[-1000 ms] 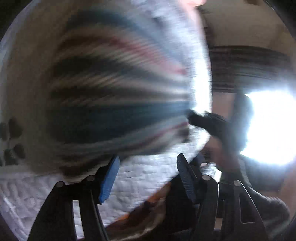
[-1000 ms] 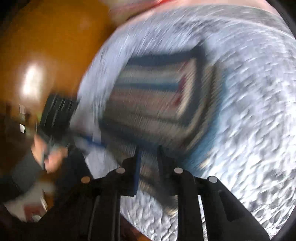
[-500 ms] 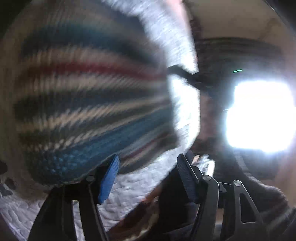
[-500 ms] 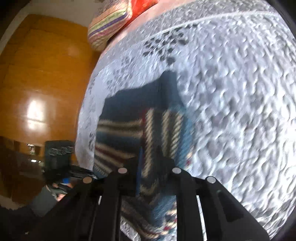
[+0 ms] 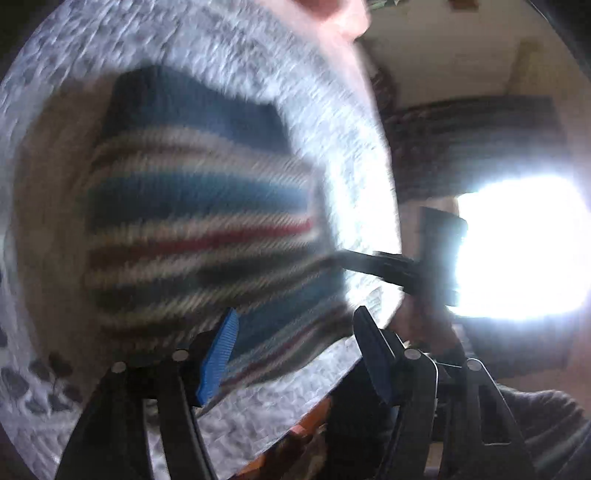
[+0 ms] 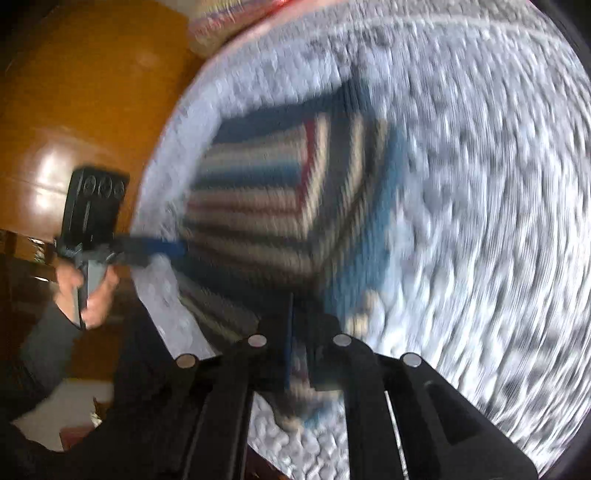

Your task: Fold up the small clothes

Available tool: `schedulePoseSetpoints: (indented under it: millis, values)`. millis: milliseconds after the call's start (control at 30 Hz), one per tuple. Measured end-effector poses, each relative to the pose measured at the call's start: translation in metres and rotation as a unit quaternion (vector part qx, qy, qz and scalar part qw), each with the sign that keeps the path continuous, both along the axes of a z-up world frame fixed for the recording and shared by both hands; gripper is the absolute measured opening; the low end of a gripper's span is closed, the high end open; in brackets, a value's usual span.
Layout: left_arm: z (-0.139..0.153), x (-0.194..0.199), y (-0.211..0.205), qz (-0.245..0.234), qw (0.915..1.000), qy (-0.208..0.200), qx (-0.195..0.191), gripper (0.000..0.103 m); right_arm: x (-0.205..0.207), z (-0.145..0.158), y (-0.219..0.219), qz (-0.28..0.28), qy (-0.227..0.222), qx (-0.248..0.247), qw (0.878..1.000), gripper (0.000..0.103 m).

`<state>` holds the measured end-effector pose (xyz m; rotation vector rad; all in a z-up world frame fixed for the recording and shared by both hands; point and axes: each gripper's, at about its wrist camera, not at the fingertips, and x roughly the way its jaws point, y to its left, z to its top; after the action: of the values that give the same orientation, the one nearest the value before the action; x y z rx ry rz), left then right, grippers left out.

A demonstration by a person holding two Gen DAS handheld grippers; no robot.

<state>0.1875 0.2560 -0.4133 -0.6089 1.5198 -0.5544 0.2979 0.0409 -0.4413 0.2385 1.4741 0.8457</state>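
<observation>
A small knitted garment with blue, cream and red stripes lies on a white quilted bed cover. Motion blurs both views. My left gripper stands open at the garment's near edge, and a corner of the cloth reaches between its blue pads. In the right wrist view the garment shows one flap folded over, with stripes running two ways. My right gripper is shut on the garment's near edge. The left gripper, held by a hand, touches the garment's left side.
The bed cover spreads wide to the right. A striped pillow lies at the bed's far end beside an orange wooden wall. A bright window glares past the bed edge. The right gripper reaches in from there.
Both cameras have swung over the garment. The left gripper stays open and has drawn back a little. The right gripper stays shut on the cloth and has shifted along the bed.
</observation>
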Motion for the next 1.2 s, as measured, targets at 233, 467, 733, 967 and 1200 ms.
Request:
schedulePoseSetpoints:
  millis: [233,467,733,967,1200]
  values:
    - [0.03,-0.027,0.003,0.034,0.9966,-0.019,-0.073,0.063,-0.014,0.019,0.011,-0.012,-0.03,-0.019,0.999,0.007]
    - [-0.035,-0.053,0.013,0.034,0.9971,0.063,0.025,0.045,-0.033,0.001,0.024,0.019,-0.021,-0.064,0.998,0.0]
    - [-0.054,-0.049,0.021,0.024,0.9949,0.088,0.043,0.004,-0.035,0.014,-0.008,0.006,0.011,-0.041,0.999,0.0]
    - [0.022,-0.053,-0.03,-0.15,0.9688,-0.068,0.185,0.049,-0.066,0.059,-0.048,-0.026,-0.018,-0.03,0.999,0.027]
    - [0.01,-0.088,-0.106,-0.298,0.8704,-0.187,0.345,0.052,-0.075,0.046,-0.063,-0.053,0.001,-0.022,0.998,0.032]
